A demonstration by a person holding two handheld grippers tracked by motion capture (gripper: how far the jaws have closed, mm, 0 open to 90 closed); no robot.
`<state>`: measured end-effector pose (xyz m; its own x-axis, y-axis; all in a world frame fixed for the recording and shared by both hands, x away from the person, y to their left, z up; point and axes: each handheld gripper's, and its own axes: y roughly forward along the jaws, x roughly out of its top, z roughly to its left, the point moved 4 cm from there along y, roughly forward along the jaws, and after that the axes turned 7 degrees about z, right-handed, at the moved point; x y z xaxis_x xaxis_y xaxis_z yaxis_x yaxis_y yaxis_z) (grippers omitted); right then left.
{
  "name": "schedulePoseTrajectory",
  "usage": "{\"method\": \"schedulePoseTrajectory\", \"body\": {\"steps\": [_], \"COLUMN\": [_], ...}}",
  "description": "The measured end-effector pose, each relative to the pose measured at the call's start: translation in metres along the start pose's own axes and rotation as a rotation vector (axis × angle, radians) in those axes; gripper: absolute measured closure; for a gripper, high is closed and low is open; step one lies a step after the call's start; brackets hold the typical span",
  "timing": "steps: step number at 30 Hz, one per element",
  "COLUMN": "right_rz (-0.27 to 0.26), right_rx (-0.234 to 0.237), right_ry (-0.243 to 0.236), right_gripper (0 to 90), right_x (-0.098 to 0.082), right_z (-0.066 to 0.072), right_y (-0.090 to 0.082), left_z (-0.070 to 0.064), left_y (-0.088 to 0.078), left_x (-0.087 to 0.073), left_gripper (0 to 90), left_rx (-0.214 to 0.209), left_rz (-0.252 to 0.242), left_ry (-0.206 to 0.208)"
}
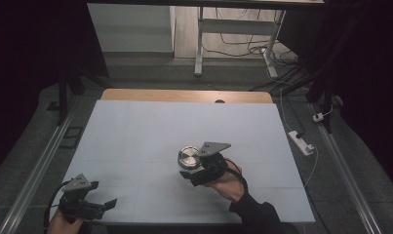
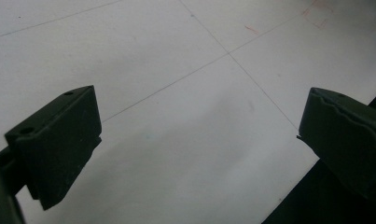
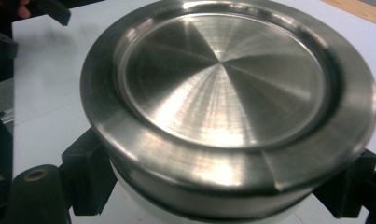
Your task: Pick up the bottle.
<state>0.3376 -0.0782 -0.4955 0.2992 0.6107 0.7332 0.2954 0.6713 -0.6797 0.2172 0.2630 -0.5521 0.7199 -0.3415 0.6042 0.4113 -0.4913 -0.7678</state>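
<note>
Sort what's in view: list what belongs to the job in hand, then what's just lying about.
In the job:
- round metal container, clamped at its sides
- right gripper, jaws shut on it
- left gripper, jaws open and empty, at the table's near left corner

Lying about:
- white power strip on the floor
- white desk frame beyond the table
- loose cables
</note>
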Motion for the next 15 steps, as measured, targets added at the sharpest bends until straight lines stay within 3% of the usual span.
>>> {"method": "schedulePoseTrajectory", "body": {"steps": [7,15], "right_rz": [0.006,0.004], "right_rx": [0.018,0.019], "right_ry": [-0.029,-0.033], "right_gripper": [15.0,15.0], "right_x": [0.003,0.003], "right_z": [0.012,0.013], "right_y": [0.002,0.002], "left_z": [0.000,-0.001], "left_y": [0.000,-0.001], "left_x": [0.000,0.000], "left_gripper": [0.0,0.0], "left_rx": [-0.001,0.004], "left_rz": [0.001,-0.004], "left_ry": [0.000,0.006]}}
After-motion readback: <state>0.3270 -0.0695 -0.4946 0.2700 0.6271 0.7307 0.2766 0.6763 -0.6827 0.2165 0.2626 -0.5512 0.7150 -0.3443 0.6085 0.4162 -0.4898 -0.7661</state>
